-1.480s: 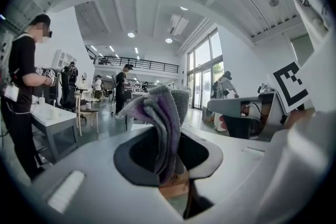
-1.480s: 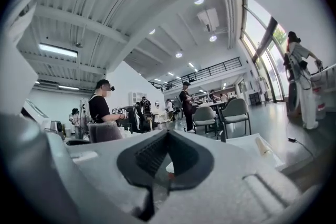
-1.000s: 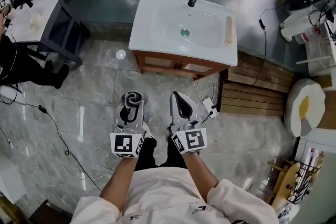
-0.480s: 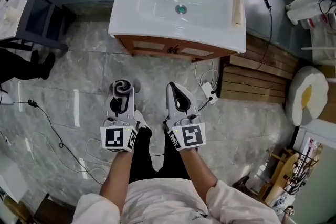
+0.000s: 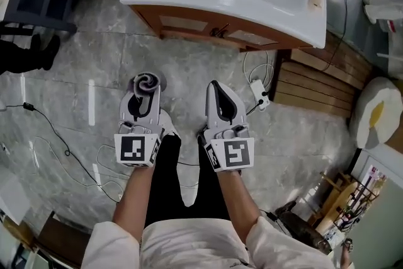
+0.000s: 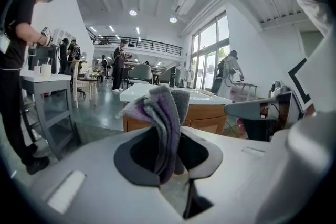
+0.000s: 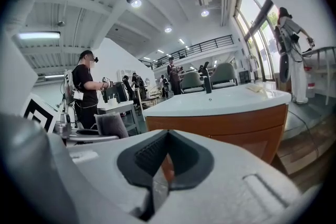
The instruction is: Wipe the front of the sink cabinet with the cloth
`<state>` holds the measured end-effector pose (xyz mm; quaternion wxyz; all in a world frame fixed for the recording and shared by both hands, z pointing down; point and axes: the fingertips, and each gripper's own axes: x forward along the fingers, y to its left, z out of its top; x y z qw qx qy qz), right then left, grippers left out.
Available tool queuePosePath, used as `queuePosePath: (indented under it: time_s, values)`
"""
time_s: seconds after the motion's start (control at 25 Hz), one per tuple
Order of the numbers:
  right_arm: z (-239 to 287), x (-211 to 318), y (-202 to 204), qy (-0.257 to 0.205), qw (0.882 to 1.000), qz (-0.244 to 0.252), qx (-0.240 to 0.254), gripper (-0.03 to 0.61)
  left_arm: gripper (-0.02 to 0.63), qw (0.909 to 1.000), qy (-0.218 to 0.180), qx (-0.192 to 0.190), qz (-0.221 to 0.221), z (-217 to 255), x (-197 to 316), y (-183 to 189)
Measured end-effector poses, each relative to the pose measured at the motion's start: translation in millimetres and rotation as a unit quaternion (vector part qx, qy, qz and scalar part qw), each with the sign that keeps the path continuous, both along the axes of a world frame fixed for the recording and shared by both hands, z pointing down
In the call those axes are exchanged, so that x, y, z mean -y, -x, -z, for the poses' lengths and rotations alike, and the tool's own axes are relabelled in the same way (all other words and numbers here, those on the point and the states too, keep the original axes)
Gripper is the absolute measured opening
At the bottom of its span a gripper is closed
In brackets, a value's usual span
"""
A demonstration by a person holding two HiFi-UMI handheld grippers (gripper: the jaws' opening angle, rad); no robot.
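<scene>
My left gripper (image 5: 145, 89) has its fingers clenched on the cloth (image 5: 150, 80), right gripper (image 5: 215, 87) pinched empty; I should press it flat against the far cabinet front (image 5: 208, 32).

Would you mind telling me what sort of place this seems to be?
Probably an open lab or workshop hall, not a home bathroom: the sink cabinet stands free on a stone floor, a power strip and cables lie loose nearby, and a person works at a table.
</scene>
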<state>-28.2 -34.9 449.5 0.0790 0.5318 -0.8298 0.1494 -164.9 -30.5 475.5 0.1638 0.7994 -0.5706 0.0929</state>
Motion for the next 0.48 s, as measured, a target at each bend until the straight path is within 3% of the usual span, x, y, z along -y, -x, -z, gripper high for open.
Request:
queuePosePath:
  time_s: [0.24,0.48]
  values:
    - [-27,-3,-8,0.004,1.000,-0.001,-0.009,-0.002,0.081,0.9998,0.002,-0.001,0.021,-33,4,2]
    - [-46,-9,-20,0.012,1.000,-0.011,-0.013,-0.002,0.081,0.9969,0.020,-0.063,0.041,-67,13,5]
